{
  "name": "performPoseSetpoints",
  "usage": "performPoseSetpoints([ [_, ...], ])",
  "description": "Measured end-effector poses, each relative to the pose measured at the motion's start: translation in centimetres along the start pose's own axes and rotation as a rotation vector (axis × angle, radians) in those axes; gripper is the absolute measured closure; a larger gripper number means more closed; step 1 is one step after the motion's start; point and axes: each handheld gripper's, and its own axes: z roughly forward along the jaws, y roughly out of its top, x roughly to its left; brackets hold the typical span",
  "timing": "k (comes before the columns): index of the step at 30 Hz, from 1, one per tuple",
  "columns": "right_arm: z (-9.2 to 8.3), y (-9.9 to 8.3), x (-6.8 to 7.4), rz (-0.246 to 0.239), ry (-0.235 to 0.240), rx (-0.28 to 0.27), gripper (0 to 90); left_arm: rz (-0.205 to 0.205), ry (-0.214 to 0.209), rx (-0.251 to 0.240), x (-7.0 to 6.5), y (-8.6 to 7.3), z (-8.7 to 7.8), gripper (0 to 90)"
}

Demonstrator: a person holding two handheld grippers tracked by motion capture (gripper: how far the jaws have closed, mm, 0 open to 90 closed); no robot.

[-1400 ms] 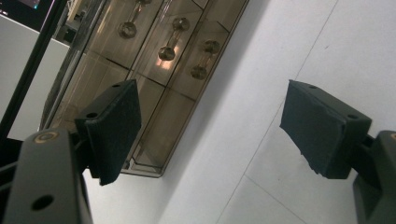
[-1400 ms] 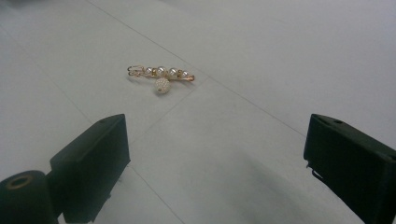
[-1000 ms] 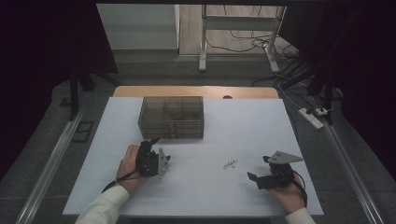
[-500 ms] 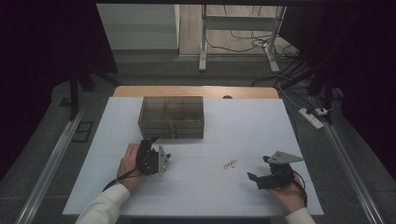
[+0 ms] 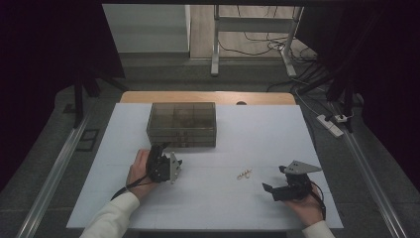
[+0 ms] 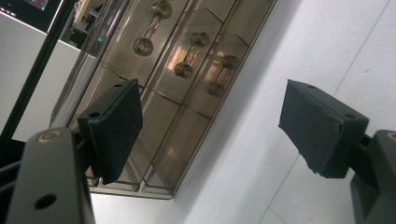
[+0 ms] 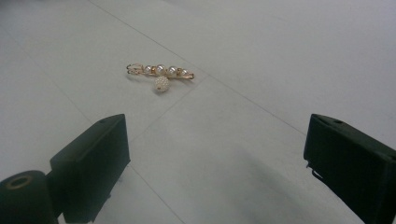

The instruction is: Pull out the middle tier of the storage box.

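A small pearl hairpin (image 5: 243,174) lies on the bare white table (image 5: 257,134), between both tools. The right gripper (image 5: 274,190) faces it, jaws spread, nothing between. The left gripper (image 5: 168,159), also spread and empty, sits just before the smoky plastic box (image 5: 182,124).

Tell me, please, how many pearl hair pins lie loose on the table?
1. The pearl hair pin lies on the white table, between both grippers, ahead of the right gripper. The smoky box may hide more.

White table (image 5: 257,124), wood strip along far edge. Smoked clear box (image 5: 182,124) sits left of centre toward the far edge. Pearl clip (image 5: 243,174) lies flat right of centre, nearer the front edge, well apart from box.
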Motion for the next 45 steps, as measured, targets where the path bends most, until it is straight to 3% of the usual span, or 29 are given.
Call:
performPoseSetpoints([
  [2, 0.0, 0.0, 0.0, 0.000, 0.000, -0.001, 6.8, -0.021, 0.003, -0.016, -0.1, 0.0, 0.3, 21.0],
  [6, 0.0, 0.0, 0.0, 0.000, 0.000, 0.000, 6.8, -0.006, 0.010, 0.000, 0.2, 0.1, 0.4, 21.1],
  [13, 0.0, 0.0, 0.0, 0.000, 0.000, 0.000, 6.8, -0.023, 0.020, -0.008, 0.3, 0.3, 0.9, 21.8],
  [45, 0.0, 0.0, 0.0, -0.001, 0.001, 0.001, 6.8, 0.008, 0.047, 0.011, -0.1, 1.1, 1.9, 27.5],
])
